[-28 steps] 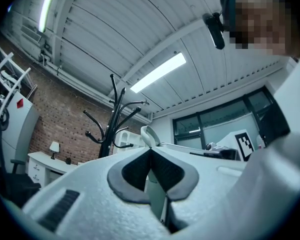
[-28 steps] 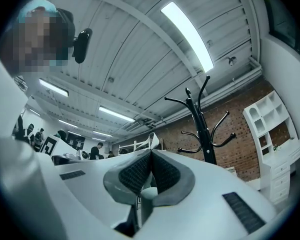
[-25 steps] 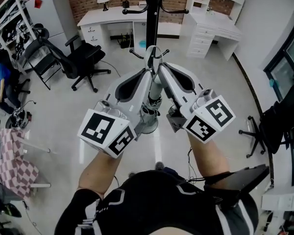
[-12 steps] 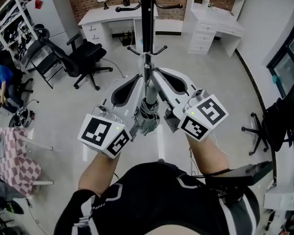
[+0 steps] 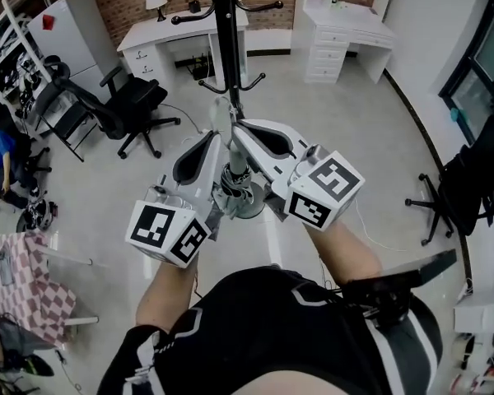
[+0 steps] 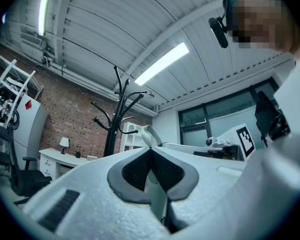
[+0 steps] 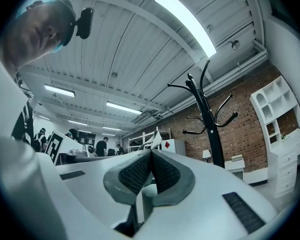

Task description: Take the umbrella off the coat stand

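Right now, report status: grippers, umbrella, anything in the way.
Both shut on the umbrella: left gripper, right gripper. Umbrella upright between them, apparently off the coat stand. Stand close ahead.

Coat stand (image 5: 225, 48) straight ahead; open floor (image 5: 337, 122) on both sides.

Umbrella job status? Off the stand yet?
Done: left gripper and right gripper are both shut on the folded umbrella. In hand: it looks clear of the hooks of the coat stand, which shows apart from it in both gripper views. Left: carry it away from the nearby pole.
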Action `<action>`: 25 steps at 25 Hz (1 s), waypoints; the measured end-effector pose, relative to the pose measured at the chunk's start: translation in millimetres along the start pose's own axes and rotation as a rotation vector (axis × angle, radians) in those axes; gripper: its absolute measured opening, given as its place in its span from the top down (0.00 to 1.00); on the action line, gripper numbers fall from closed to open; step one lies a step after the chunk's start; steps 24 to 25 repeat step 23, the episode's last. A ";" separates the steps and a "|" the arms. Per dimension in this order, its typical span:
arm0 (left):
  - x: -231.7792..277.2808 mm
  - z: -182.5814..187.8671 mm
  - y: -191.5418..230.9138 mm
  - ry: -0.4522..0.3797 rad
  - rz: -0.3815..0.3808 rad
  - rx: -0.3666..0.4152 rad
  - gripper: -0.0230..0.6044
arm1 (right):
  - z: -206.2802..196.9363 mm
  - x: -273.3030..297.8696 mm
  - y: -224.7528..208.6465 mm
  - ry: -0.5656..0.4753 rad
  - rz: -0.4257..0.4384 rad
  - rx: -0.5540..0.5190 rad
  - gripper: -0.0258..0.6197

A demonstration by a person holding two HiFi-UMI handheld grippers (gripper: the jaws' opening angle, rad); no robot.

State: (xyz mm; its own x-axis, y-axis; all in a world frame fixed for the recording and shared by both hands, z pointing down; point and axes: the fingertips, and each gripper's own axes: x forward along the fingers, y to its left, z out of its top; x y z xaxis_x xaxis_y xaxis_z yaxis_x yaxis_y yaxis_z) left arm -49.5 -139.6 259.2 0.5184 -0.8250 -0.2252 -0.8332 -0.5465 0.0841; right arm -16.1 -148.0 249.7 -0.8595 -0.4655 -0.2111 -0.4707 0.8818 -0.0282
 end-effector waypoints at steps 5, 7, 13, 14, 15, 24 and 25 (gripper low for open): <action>0.2 -6.4 4.9 0.006 0.015 -0.012 0.94 | -8.0 0.0 -3.0 0.011 0.001 0.019 0.95; -1.2 -7.4 3.4 -0.005 0.016 -0.016 0.94 | -8.7 -3.0 -1.5 0.012 0.015 0.021 0.95; -1.4 -8.1 8.0 -0.008 0.020 -0.011 0.94 | -9.8 1.4 -4.9 0.015 0.012 0.038 0.95; -1.3 -9.9 9.3 -0.003 0.021 -0.016 0.94 | -12.2 2.5 -5.0 0.018 0.015 0.043 0.95; -1.5 -11.8 10.4 0.001 0.023 -0.023 0.94 | -14.8 3.1 -5.2 0.020 0.017 0.048 0.95; 0.2 -13.9 10.8 0.002 0.028 -0.034 0.94 | -16.2 3.5 -9.2 0.029 0.011 0.049 0.95; 0.2 -13.9 10.8 0.002 0.028 -0.034 0.94 | -16.2 3.5 -9.2 0.029 0.011 0.049 0.95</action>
